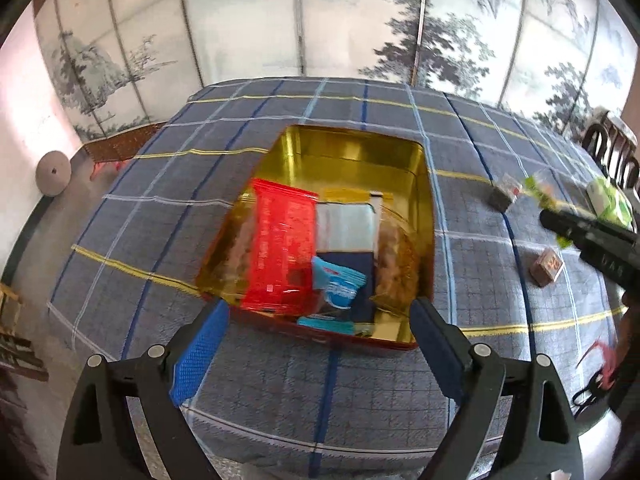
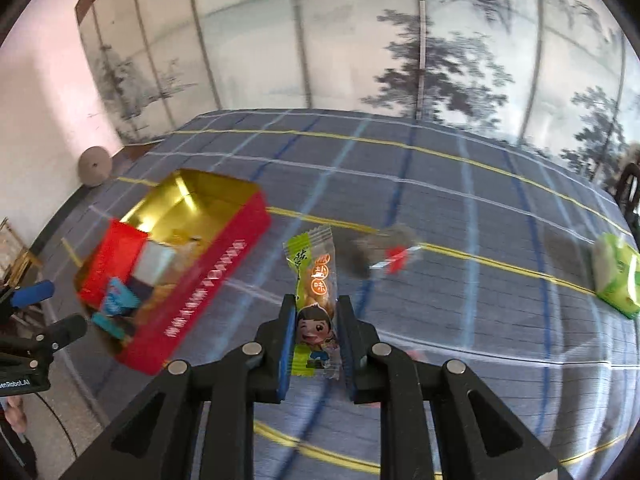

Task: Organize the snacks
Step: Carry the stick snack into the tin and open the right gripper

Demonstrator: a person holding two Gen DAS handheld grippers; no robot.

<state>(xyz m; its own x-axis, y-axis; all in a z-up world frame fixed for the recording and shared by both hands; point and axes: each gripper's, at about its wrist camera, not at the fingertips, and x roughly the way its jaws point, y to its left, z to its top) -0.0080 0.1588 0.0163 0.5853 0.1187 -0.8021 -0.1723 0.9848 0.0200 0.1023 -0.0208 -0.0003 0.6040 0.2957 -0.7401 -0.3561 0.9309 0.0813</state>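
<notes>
A red tin with a gold inside [image 1: 428,184] [image 2: 224,268] sits on the plaid tablecloth and holds several snacks, among them a red packet [image 1: 280,248]. My left gripper [image 1: 320,316] is open and empty just in front of the tin's near wall. My right gripper [image 2: 316,312] is shut on a green and orange snack packet [image 2: 314,280] with a cartoon child, held above the cloth to the right of the tin. In the left wrist view the right gripper [image 1: 560,228] shows at the right with that packet [image 1: 540,190].
Two small brown snack cubes [image 1: 504,194] [image 1: 546,268] lie on the cloth right of the tin. A green and white packet [image 2: 616,276] [image 1: 608,200] lies at the far right. A painted folding screen stands behind the table. Scissors [image 1: 596,380] lie near the right edge.
</notes>
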